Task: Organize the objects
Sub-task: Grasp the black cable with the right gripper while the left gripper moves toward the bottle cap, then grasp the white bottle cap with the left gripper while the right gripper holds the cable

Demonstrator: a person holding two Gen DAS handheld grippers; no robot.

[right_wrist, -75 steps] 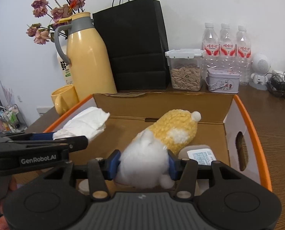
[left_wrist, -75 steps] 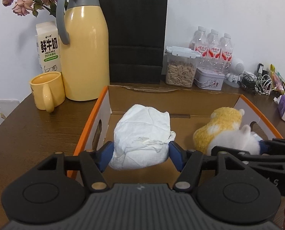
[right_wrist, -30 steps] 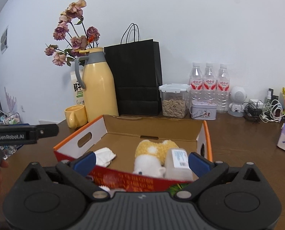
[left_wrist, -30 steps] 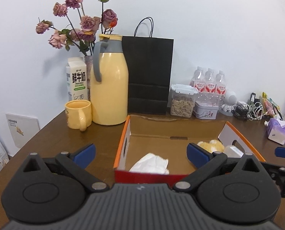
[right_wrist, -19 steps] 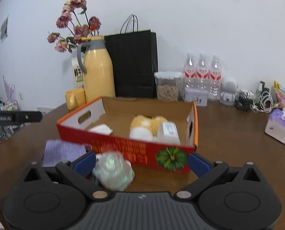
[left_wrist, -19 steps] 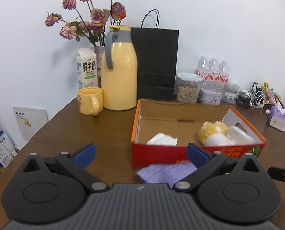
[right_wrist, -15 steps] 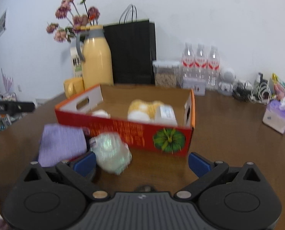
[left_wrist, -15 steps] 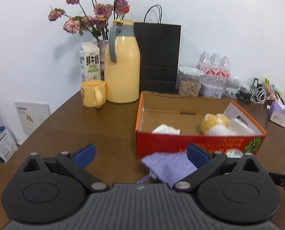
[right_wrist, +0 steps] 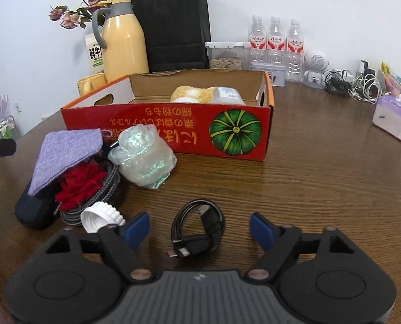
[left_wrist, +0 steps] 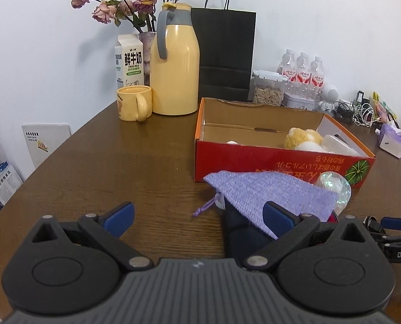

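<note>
A red cardboard box (right_wrist: 173, 127) (left_wrist: 281, 162) holds a yellow plush toy (right_wrist: 192, 94) (left_wrist: 302, 139), a clear container (right_wrist: 227, 95) and a white cloth (left_wrist: 232, 142). In front of it lie a purple pouch (right_wrist: 65, 151) (left_wrist: 270, 197), a red item (right_wrist: 79, 183), a shiny plastic bundle (right_wrist: 143, 159) (left_wrist: 333, 189), a white cap (right_wrist: 100, 217), a grey braided cable (right_wrist: 106, 189) and a coiled black cable (right_wrist: 197, 232). My right gripper (right_wrist: 200, 229) is open just above the black cable. My left gripper (left_wrist: 197, 216) is open and empty, near the pouch.
A yellow thermos (left_wrist: 174, 73), yellow mug (left_wrist: 133, 102), milk carton (left_wrist: 129, 59), flowers, black paper bag (left_wrist: 224, 54), nut container (left_wrist: 269, 91), water bottles (right_wrist: 274, 43), white speaker (right_wrist: 315, 67), cables and a tissue pack (right_wrist: 391, 116) line the table's back and right.
Both grippers let go of the white cloth and the plush toy in the box, opened, and pulled back and down toward the loose objects in front of the box.
</note>
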